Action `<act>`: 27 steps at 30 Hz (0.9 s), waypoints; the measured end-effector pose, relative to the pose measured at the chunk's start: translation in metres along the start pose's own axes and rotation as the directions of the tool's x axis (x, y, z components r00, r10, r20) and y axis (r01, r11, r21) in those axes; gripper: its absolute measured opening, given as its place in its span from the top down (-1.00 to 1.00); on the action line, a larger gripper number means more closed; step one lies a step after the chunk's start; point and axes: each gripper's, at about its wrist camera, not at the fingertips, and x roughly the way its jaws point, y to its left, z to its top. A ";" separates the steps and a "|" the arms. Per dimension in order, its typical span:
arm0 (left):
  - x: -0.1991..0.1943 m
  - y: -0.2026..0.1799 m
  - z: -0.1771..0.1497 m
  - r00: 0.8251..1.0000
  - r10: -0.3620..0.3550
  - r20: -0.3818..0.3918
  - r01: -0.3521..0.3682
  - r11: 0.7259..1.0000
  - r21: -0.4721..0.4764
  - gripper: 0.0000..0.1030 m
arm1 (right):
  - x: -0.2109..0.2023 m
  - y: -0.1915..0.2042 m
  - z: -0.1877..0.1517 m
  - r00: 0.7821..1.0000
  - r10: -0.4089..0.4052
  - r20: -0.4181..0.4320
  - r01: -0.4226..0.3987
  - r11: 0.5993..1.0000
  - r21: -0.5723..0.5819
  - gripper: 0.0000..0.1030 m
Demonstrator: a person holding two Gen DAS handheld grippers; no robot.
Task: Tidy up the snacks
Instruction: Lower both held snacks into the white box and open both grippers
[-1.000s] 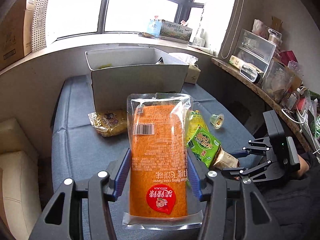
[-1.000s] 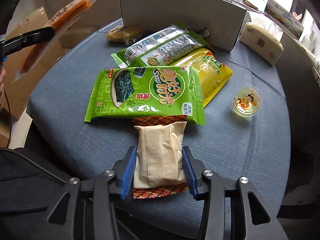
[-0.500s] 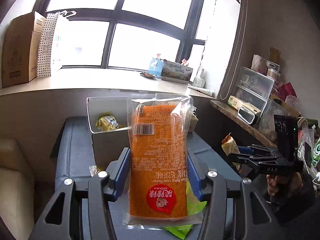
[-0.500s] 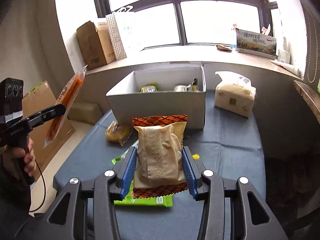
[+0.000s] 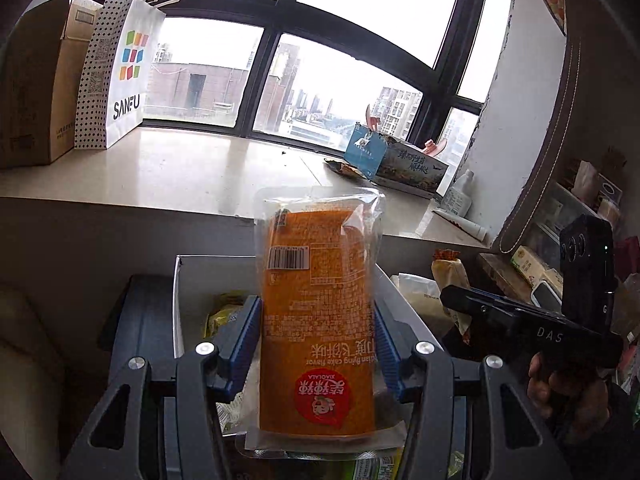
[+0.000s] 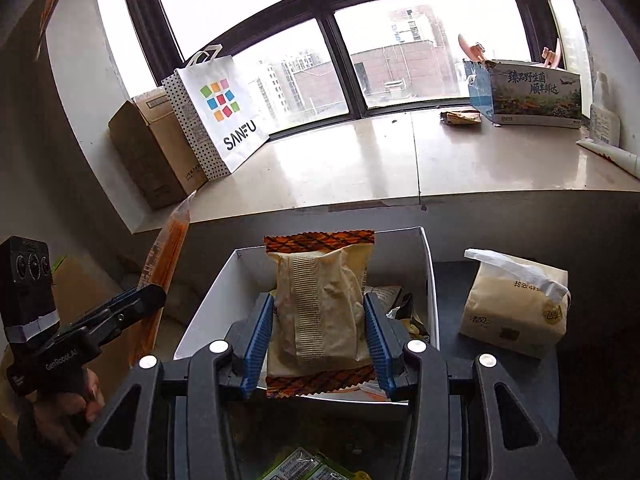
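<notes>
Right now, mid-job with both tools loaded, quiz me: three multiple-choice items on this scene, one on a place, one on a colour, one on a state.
1. Where does the soft white tissue pack sit relative to the white cardboard box in the right wrist view?
A. inside it
B. to its right, on the table
C. on the windowsill

2. What colour is the snack in the clear plastic wrapper held by the left tool?
A. orange
B. green
C. purple

3. What state is the right tool in?
A. open, holding nothing
B. shut on the cream pouch with brown patterned ends
C. out of view

Answers:
1 B, it stands beside the box's right wall.
2 A, orange shows through the film.
3 B, both blue pads press the pouch's sides.
</notes>
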 end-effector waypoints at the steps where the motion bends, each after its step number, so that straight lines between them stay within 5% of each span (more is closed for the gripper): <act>1: 0.007 0.001 0.001 1.000 0.009 -0.013 -0.009 1.000 0.006 -0.15 | 0.006 -0.001 0.005 1.000 -0.012 -0.004 0.012 1.000 -0.005 0.05; 3: 0.018 0.004 0.002 0.999 0.048 -0.018 -0.048 0.999 0.010 -0.38 | 0.016 -0.005 0.011 1.000 -0.023 -0.001 0.023 1.000 -0.003 0.02; 5: 0.029 0.012 0.003 0.997 0.066 -0.041 -0.066 0.998 0.000 -0.85 | 0.028 -0.009 0.015 0.999 -0.017 -0.034 0.018 1.000 0.016 -0.22; 6: 0.033 0.016 0.002 0.994 0.091 -0.057 -0.091 0.996 -0.007 -1.00 | 0.033 -0.012 0.016 0.998 -0.012 -0.054 0.014 0.999 0.032 -0.72; 7: 0.035 0.019 0.002 0.991 0.112 -0.073 -0.113 0.994 -0.007 -1.00 | 0.036 -0.015 0.015 0.998 -0.022 -0.056 0.025 0.998 0.053 -1.00; 18: 0.003 0.030 -0.010 0.995 0.087 -0.048 -0.088 0.996 -0.012 -1.00 | 0.013 -0.017 -0.001 1.000 0.011 -0.013 -0.010 0.999 0.051 -1.00; 27: -0.072 -0.002 -0.039 1.000 0.024 0.012 -0.026 0.993 0.113 -1.00 | -0.047 0.008 -0.036 0.996 0.078 0.038 -0.076 0.997 -0.029 -1.00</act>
